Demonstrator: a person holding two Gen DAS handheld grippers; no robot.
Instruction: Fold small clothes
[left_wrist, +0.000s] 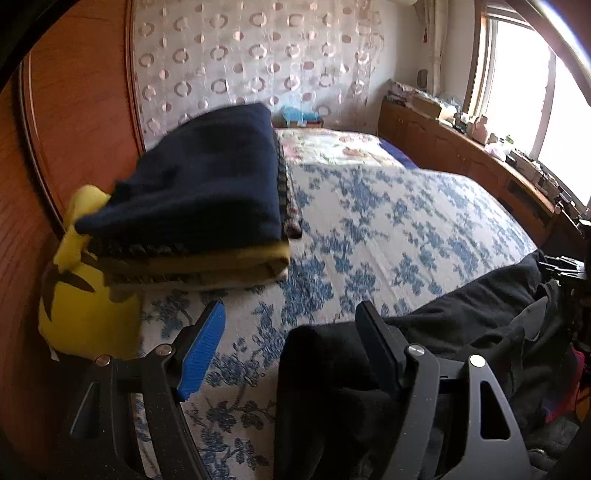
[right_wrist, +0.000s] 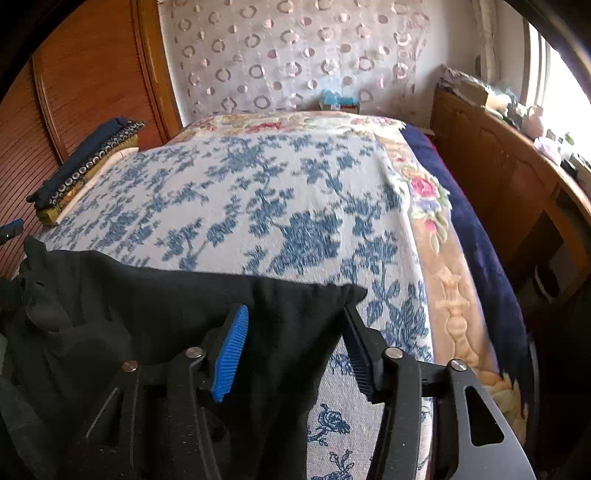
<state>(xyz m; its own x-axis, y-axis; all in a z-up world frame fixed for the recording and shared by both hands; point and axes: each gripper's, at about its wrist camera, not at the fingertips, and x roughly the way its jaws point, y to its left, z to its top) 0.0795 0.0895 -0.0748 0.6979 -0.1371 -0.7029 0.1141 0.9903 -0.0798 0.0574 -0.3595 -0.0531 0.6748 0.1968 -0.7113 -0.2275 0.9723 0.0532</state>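
Garment: 1 black cloth (right_wrist: 155, 295) spread at bed (right_wrist: 280, 199) near edge.
Stack: 1 pile (left_wrist: 199, 206), 4 layers counted.
Grippers: 2; left (left_wrist: 291, 314) and right (right_wrist: 295, 317) spread, cloth lying between pads, unpinched.

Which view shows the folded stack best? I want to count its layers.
The left wrist view: the folded stack fills its upper left, close up, with navy on top and yellow layers beneath, though blurred. The right wrist view shows the stack small and far off at the bed's left edge.
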